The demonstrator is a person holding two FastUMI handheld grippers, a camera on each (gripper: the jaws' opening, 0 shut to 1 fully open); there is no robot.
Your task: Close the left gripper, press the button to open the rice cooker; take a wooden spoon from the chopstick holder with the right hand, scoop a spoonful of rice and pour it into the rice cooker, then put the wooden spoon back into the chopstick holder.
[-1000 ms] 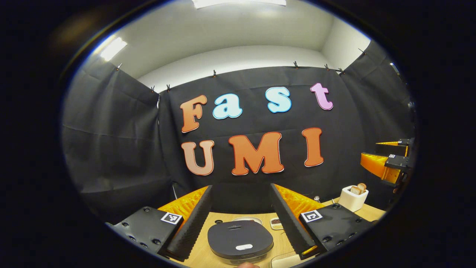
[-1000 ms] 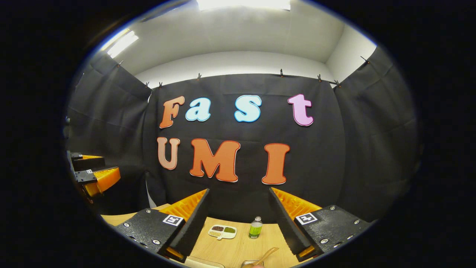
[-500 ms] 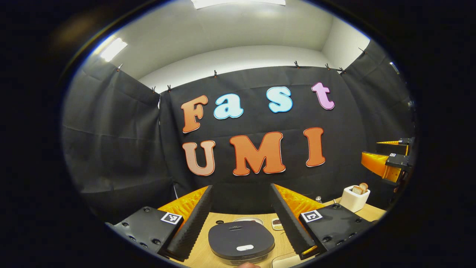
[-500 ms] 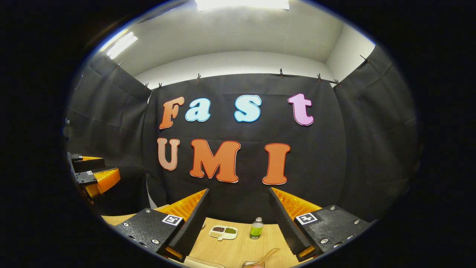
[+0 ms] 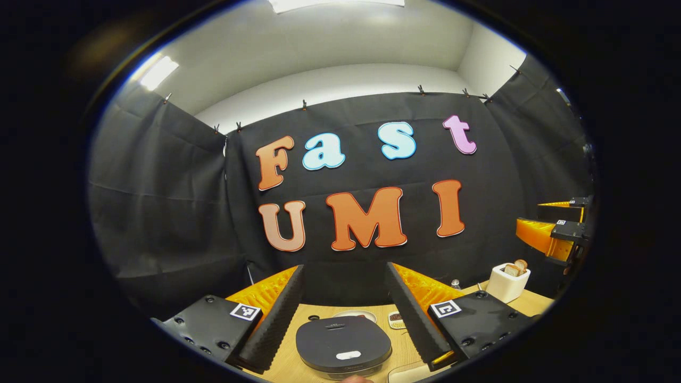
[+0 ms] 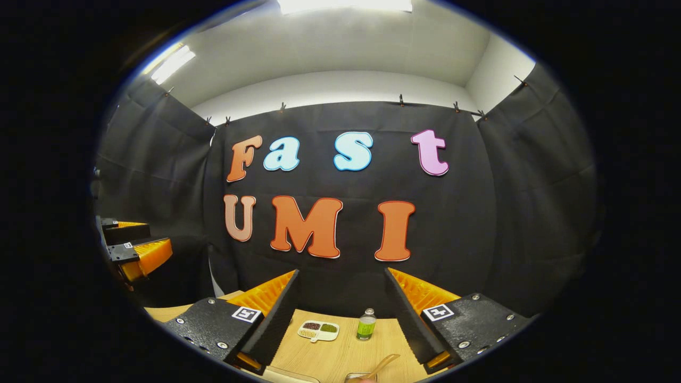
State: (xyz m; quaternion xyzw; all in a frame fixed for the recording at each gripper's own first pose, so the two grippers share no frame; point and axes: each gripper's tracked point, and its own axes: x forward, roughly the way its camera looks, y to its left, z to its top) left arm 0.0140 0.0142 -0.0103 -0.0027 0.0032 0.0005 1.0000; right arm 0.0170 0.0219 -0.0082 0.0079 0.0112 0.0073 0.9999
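Rice cooker [image 5: 343,348], lid down, bottom centre betw left gripper [image 5: 345,306] fingers: spread wide, empty, lined up for button. Chopstick holder [image 5: 506,283] w/ spoon lower right. Right gripper [image 6: 340,308] wide apart, empty, waiting.

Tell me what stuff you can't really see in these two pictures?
- Rice cooker, left gripper view: front cut off by the bottom edge; lid closed, so the inside is hidden.
- Chopstick holder, left gripper view: too small to tell which utensils stick out.
- Divided dish, right gripper view: contents too small to name.
- Wooden spoon, right gripper view: bowl cut off at the bottom edge.
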